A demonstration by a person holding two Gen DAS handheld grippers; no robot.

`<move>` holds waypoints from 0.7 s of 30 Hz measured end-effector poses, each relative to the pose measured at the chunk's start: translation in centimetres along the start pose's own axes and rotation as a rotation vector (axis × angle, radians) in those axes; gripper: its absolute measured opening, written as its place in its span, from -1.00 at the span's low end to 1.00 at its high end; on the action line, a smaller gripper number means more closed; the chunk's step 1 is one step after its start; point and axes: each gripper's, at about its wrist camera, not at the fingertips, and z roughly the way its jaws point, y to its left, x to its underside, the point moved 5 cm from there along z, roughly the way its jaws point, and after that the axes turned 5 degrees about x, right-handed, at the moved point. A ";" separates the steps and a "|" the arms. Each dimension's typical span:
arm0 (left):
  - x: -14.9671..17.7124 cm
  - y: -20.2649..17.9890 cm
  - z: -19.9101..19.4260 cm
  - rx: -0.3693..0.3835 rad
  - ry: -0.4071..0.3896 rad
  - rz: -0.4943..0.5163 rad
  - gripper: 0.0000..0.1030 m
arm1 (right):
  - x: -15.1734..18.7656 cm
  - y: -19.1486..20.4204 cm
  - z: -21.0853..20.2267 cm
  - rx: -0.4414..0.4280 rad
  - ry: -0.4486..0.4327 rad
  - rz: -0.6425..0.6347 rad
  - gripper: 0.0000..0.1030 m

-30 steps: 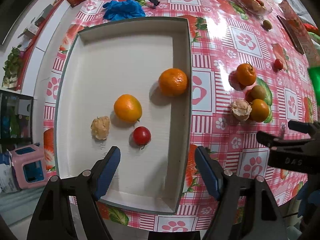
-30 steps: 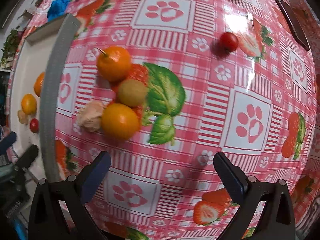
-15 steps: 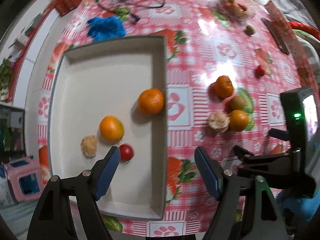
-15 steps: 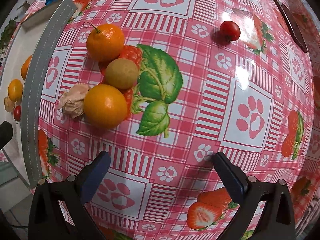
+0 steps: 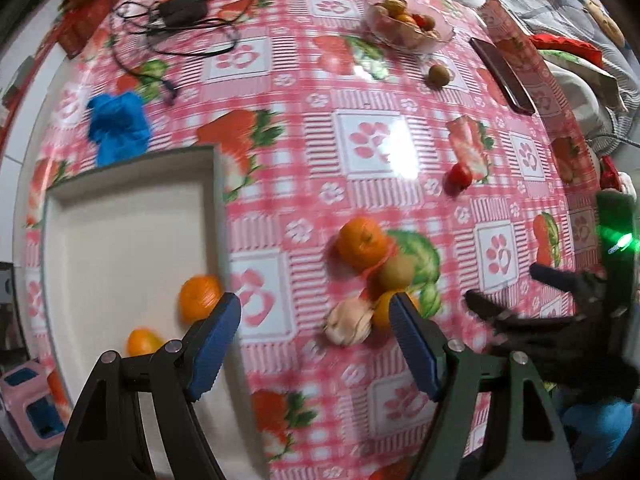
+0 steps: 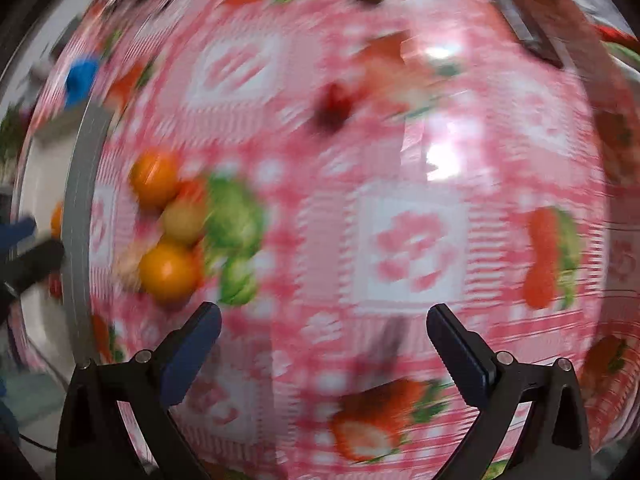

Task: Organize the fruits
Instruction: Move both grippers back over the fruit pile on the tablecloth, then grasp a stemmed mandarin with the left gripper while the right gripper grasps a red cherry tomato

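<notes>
Blue-padded fingers [image 5: 216, 332] of our left gripper [image 5: 316, 344] stand well apart over the pink checked tablecloth [image 5: 372, 148] with nothing between them. In this left wrist view the white tray [image 5: 120, 248] lies to the left, and we see two oranges in it: one [image 5: 199, 297] against its right wall, just beside our left finger, and a second [image 5: 143, 341] lower down, partly hidden by the gripper body. On the cloth to the right of the tray sits a tight cluster of fruit: a mandarin [image 5: 362, 243] at the top, a brownish kiwi [image 5: 396, 272] touching it below, a pale husked fruit [image 5: 349, 322], and an orange fruit [image 5: 382, 310] partly behind our right finger. A small red tomato [image 5: 459, 174] lies apart, farther up the cloth, and a clear bowl of fruit [image 5: 408, 24] stands near the far edge. The right gripper [image 5: 532, 312] shows at the right as a dark, blurred shape. In the right wrist view, heavily blurred, our right gripper's fingers [image 6: 192, 352] are also spread wide and hold nothing. The same cluster lies up and left of them, beside the tray's grey rim [image 6: 82, 216]; the tomato is a dark red smear higher up.
</notes>
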 end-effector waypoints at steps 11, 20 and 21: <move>-2.9 -1.3 4.2 0.037 0.047 -0.048 0.55 | -7.8 -2.5 -0.9 -0.055 -0.110 0.047 1.00; -3.4 -2.4 7.0 0.020 0.100 -0.060 0.29 | -10.9 2.0 0.9 -0.107 -0.082 0.001 0.50; -3.3 -2.4 7.3 0.021 0.108 -0.066 0.14 | -10.6 1.8 1.0 -0.105 -0.080 0.004 0.44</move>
